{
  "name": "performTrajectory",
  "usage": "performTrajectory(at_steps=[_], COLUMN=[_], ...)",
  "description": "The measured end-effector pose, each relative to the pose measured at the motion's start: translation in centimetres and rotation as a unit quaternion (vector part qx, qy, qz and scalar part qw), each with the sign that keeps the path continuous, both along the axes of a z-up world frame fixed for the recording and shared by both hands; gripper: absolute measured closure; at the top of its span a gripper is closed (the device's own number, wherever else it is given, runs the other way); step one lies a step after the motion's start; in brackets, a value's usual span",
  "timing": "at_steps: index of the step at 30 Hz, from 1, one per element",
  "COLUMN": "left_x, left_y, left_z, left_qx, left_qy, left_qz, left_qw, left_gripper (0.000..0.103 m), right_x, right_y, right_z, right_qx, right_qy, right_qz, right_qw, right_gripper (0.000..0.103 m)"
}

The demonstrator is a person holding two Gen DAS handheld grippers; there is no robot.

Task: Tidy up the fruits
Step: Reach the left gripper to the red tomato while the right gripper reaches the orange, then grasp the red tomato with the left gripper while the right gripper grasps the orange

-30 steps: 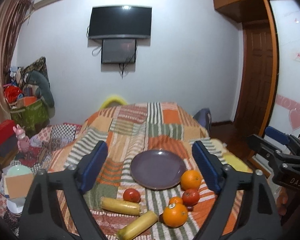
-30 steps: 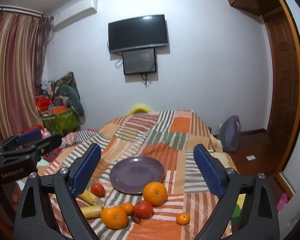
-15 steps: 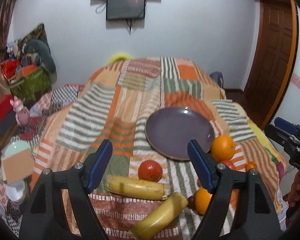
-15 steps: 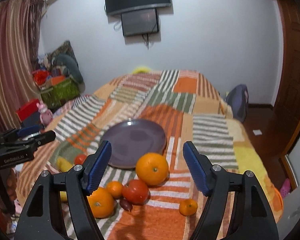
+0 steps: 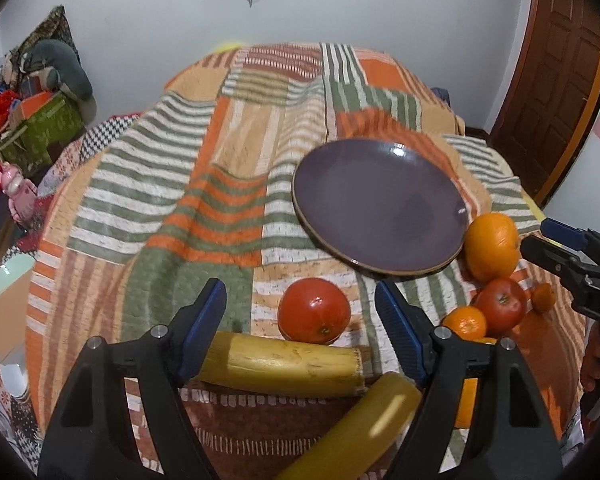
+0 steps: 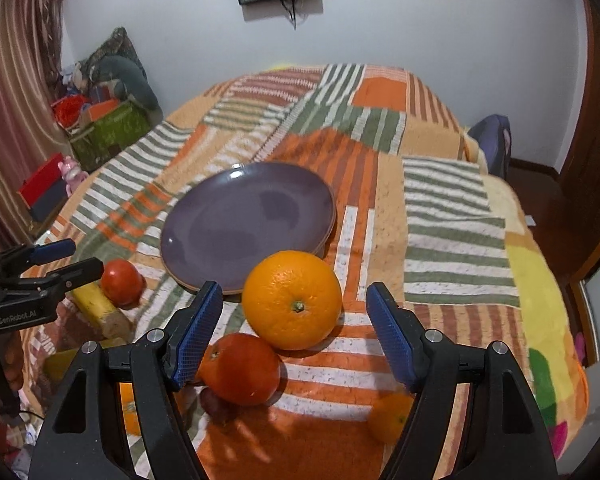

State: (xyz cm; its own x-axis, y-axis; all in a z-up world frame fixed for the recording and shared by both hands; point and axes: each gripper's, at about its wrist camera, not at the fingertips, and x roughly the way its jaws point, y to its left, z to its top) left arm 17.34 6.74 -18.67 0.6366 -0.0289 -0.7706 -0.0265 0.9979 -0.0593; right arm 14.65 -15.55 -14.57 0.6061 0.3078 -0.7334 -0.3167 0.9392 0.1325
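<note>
L wrist view: left gripper (image 5: 300,320) has its blue pads wide apart, nothing held; the red tomato (image 5: 313,311) sits between the tips and a peeled banana piece (image 5: 282,364) lies crosswise just below it, touching the tomato's near side. Landmark = purple plate (image 5: 380,204) on the striped blanket (image 5: 160,184): tomato just in front of plate's near-left rim, second yellow piece (image 5: 364,424) further front, leaning diagonally. Big orange (image 5: 492,246) touches plate's right rim; a second red fruit (image 5: 500,312) and small mandarin (image 5: 465,322) sit front-right of plate, another tiny mandarin (image 5: 543,298) beside them. Right gripper (image 5: 572,252) visible at far right of plate, near the orange. R wrist view: right gripper (image 6: 294,320) fingers spread wide, holding nothing; big orange (image 6: 294,300) sits between the tips, touching plate's (image 6: 236,216) near rim. Red fruit (image 6: 240,368) just in front-left of the orange, small dark fruit (image 6: 212,402) under it, small mandarin (image 6: 388,416) front-right, well off the plate. Left gripper (image 6: 60,264) left of plate, by tomato (image 6: 122,282) and banana piece (image 6: 100,314). Plate holds no fruit.
</note>
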Motion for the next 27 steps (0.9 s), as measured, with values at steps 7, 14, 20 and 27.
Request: performTrajectory(at_steps=[7,14,20,27], left_x=[1.2,2.1,2.3,2.3], left_y=[0.4,0.4,0.4,0.4], left_z=[-2.1,-3.5,-3.6,-3.3], left_qx=[-0.016,-0.034,-0.053,-0.049], left_qy=[0.026,0.047,0.051,0.049], left_qz=[-0.004,-0.015,-0.026,-0.028], left_qw=[0.9995,0.9982,0.9970,0.9972], left_gripper=[0.026,0.042,0.054,0.055], right_x=[1.5,2.0,2.6,2.6], right_y=[0.4,0.5,0.5,0.4], right_z=[-2.2,-3.3,-3.4,-3.2], right_qx=[0.017,0.015,0.022,0.025], right_qy=[0.050,0.066,0.070,0.069], right_qz=[0.007,0.010,0.008,0.006], right_qw=[0.999,0.998,0.997,0.997], right_gripper=[0.032,0.032,0.035,0.036])
